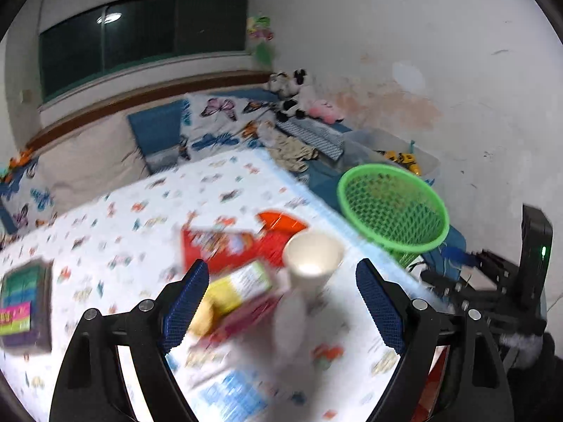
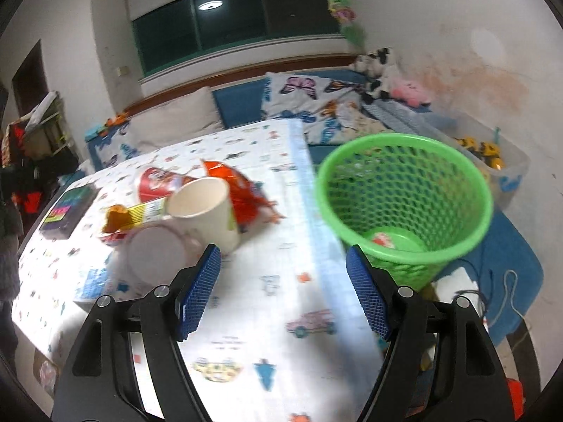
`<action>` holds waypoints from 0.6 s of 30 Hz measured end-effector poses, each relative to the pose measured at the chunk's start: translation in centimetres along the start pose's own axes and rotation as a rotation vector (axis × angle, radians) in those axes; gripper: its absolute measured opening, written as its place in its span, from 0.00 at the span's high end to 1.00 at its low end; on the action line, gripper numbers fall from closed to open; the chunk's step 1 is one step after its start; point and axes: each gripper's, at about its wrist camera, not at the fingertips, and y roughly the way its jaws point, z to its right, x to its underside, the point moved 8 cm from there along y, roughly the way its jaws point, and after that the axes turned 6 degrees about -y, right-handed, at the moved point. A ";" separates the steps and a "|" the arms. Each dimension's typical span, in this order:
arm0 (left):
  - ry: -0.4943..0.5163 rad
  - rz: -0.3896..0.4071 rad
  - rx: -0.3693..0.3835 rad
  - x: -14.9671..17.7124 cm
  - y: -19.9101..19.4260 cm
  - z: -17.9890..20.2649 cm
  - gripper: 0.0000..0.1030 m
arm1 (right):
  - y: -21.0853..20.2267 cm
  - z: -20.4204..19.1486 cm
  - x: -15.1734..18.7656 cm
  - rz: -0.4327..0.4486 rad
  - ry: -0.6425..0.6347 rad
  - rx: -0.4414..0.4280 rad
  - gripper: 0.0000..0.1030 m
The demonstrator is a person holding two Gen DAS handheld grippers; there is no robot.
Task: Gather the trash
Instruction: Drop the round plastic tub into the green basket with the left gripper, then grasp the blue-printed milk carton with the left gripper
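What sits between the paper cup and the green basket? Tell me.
Only bare patterned tablecloth and the table's edge separate the paper cup from the green basket, shown in the right wrist view.

Green mesh basket [image 2: 404, 204]; white cup [image 2: 207, 207]; red-orange wrappers [image 2: 239, 186]; yellow-and-white packet [image 1: 242, 288]; white tablecloth [image 2: 274, 302] printed with small coloured vehicles; blue, textured pads [image 2: 198, 295]; butterfly-print pillow [image 2: 309, 98]; dark book [image 2: 68, 211] with bright stripes.
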 end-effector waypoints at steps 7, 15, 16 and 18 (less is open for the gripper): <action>0.028 -0.064 0.023 5.6 -0.9 -2.9 0.16 | 1.1 -3.3 -0.3 -0.015 -0.040 -0.056 0.28; 0.150 -0.187 0.084 11.0 0.8 -3.9 0.10 | 1.9 -6.0 0.3 -0.044 -0.081 -0.088 0.26; 0.162 -0.199 0.091 11.4 1.1 -3.9 0.10 | 1.9 -6.2 0.3 -0.048 -0.082 -0.091 0.26; 0.191 -0.221 0.115 12.1 1.5 -3.8 0.10 | 2.1 -6.6 0.5 -0.056 -0.083 -0.091 0.25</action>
